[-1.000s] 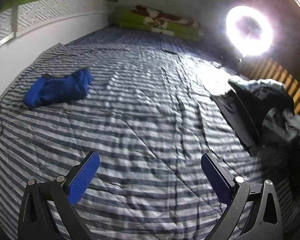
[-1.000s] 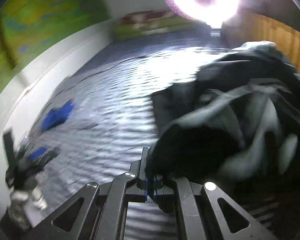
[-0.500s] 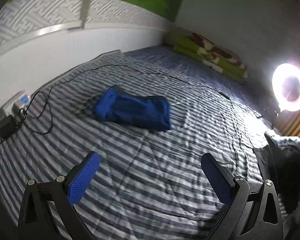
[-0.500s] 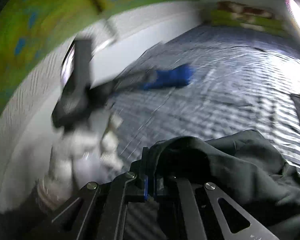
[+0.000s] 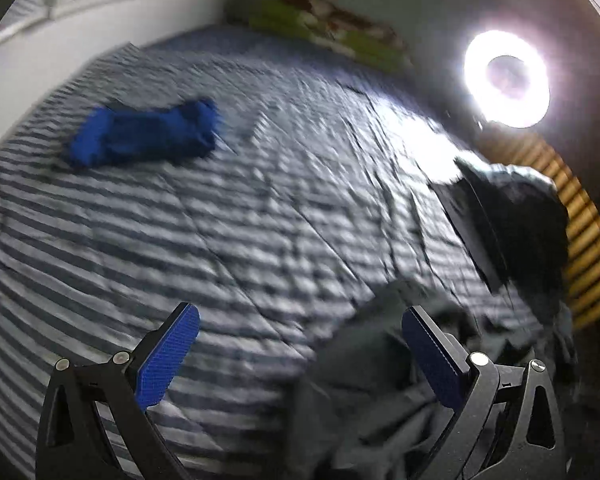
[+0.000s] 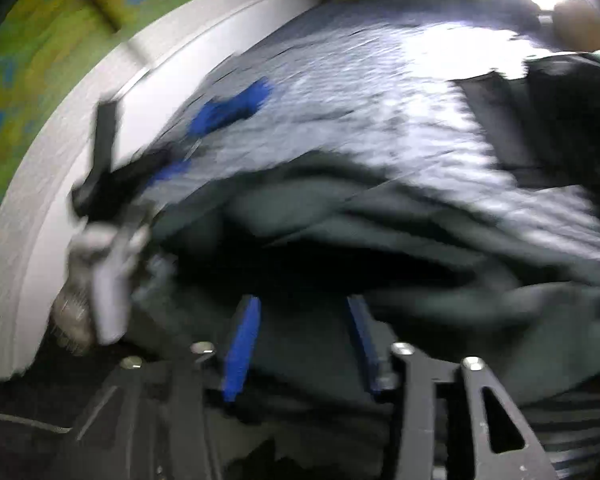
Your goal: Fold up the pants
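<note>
The dark grey pants (image 6: 380,240) lie in a loose heap on the near part of the striped bedspread (image 5: 240,240), spilling toward the right. The right gripper (image 6: 304,344) sits low over that heap with its blue pads (image 6: 242,344) parted; its jaws have just been opening, and the cloth lies between them without being pinched. The left gripper (image 5: 300,356) hangs wide apart and holds nothing, its right pad (image 5: 428,360) in front of the pants' edge and its left over bare stripes. From the right side I also see the person's pale-gloved hand (image 6: 104,264) on that left tool. A folded blue garment (image 5: 140,136) rests far left, well apart. A darker pile of clothes (image 5: 512,216) lies at the right, below a glaring ring light (image 5: 506,80). Everything is motion-blurred.
</note>
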`<state>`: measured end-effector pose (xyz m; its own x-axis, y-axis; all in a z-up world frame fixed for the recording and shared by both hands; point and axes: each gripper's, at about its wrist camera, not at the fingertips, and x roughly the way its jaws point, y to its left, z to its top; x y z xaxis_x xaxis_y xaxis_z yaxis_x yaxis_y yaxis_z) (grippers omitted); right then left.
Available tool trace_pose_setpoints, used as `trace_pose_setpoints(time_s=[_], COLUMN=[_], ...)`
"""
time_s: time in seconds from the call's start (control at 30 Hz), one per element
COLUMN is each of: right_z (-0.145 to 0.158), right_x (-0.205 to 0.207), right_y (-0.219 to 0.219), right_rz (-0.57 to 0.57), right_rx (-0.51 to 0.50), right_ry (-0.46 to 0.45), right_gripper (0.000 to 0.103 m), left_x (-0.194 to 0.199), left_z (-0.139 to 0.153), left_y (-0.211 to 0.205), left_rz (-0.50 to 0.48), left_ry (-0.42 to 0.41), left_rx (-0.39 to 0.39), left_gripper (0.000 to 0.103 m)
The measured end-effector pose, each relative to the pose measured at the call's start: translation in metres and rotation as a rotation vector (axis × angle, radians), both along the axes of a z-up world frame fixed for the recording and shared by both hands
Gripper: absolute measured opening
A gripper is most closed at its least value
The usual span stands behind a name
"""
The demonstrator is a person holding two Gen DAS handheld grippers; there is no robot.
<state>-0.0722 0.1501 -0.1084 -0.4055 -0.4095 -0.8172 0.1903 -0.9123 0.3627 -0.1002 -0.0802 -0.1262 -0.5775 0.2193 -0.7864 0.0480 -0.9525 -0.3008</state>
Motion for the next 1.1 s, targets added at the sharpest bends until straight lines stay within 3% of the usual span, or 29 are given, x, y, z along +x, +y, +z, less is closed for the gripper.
trace_pose_setpoints(time_s=[0.03, 0.07, 0.2, 0.3, 0.4, 0.47, 0.5, 0.53, 0.57, 0.63, 0.77, 0.87, 0.97, 1.0, 1.1], right_z=[0.0, -0.003, -0.033, -0.063, -0.081, -0.081, -0.083, -0.081, -0.075, -0.051, 0.017, 0.072, 0.129, 0.157, 0.201], right_x=[-0.011, -0.026, -0.081, -0.107, -0.104, -0.091, -0.087, -0.081, -0.078, -0.071, -0.077, -0.089, -0.097, -0.093, -0.077], right_y=[0.018, 0.032, 0.055, 0.061, 0.049, 0.035, 0.028, 0.022, 0.018, 0.015, 0.033, 0.046, 0.054, 0.059, 0.069], right_rz=[-0.049, -0.081, -0.112, -0.1, -0.026, 0.033, 0.069, 0.093, 0.094, 0.092, 0.004, -0.066, -0.136, -0.164, -0.193], right_rx=[0.027, 0.059, 0.211, 0.19, 0.112, 0.095, 0.093, 0.096, 0.108, 0.134, 0.103, 0.113, 0.129, 0.136, 0.086], right_ry=[0.009, 0.015, -0.032, -0.133, -0.187, -0.183, -0.187, -0.19, -0.173, -0.1, 0.064, 0.18, 0.308, 0.38, 0.486], right_gripper=[0.062, 0.064, 0.064, 0.064, 0.063, 0.029, 0.0, 0.001, 0.0, 0.0, 0.0, 0.0, 0.0, 0.0, 0.0], left_x=[-0.001, -0.002, -0.001, 0.003, 0.01, 0.016, 0.019, 0.02, 0.021, 0.019, 0.006, -0.012, -0.031, -0.034, -0.025], left_z=[-0.005, -0.014, -0.044, -0.063, -0.063, -0.061, -0.06, -0.06, -0.058, -0.046, 0.008, 0.066, 0.143, 0.165, 0.215], left_y=[0.006, 0.013, 0.035, 0.047, 0.053, 0.055, 0.054, 0.053, 0.051, 0.047, 0.044, 0.043, 0.033, 0.03, 0.025], left_rz=[-0.016, -0.042, -0.111, -0.14, -0.143, -0.146, -0.144, -0.138, -0.132, -0.115, -0.112, -0.112, -0.076, -0.065, -0.069], left_ry=[-0.02, -0.05, -0.131, -0.183, -0.173, -0.166, -0.173, -0.18, -0.19, -0.188, -0.108, -0.002, 0.132, 0.174, 0.292], left_rx=[0.009, 0.024, 0.015, 0.036, 0.063, 0.092, 0.137, 0.173, 0.208, 0.217, 0.155, 0.105, 0.073, 0.06, -0.021], left_gripper=[0.102, 0.102, 0.102, 0.102, 0.089, 0.072, 0.059, 0.043, 0.037, 0.02, 0.008, 0.004, 0.004, 0.004, 0.005])
